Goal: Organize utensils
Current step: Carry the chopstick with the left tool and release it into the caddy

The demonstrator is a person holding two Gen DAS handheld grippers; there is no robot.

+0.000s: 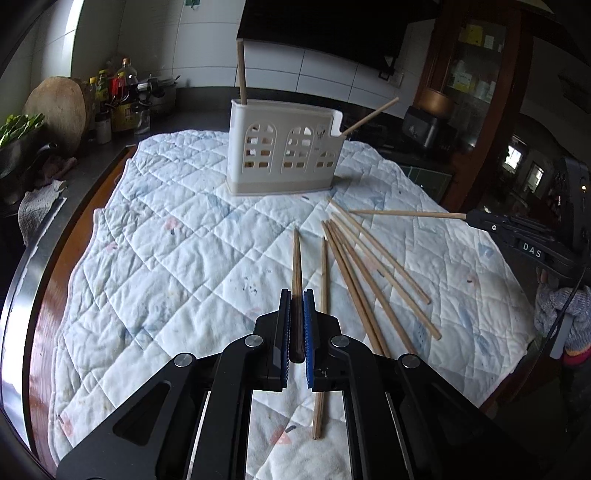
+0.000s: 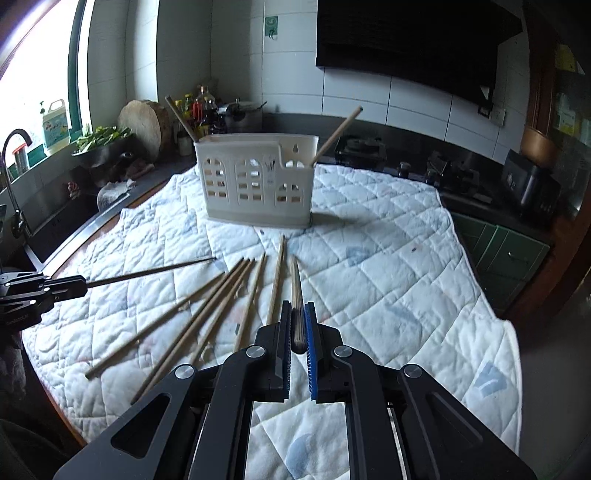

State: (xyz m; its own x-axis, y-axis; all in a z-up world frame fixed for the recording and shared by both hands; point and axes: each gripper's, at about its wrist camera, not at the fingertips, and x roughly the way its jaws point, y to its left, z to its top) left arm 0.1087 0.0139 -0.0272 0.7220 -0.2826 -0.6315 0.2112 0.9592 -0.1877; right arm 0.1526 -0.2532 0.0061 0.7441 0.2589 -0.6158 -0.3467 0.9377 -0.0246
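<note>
White quilted cloth (image 1: 177,258) covers table; dark, perhaps stone, counter (image 2: 369,125) behind.

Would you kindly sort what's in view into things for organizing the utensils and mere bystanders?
Job:
- left gripper and right gripper, each clamping a chopstick
- loose chopsticks
- white utensil holder

Bystanders:
- quilted cloth
- bottles
- cutting board

On my right gripper (image 1: 469,218), seen from the left wrist, white letters read "DAS". The green wall sign's (image 2: 271,26) print is too small to read.
</note>
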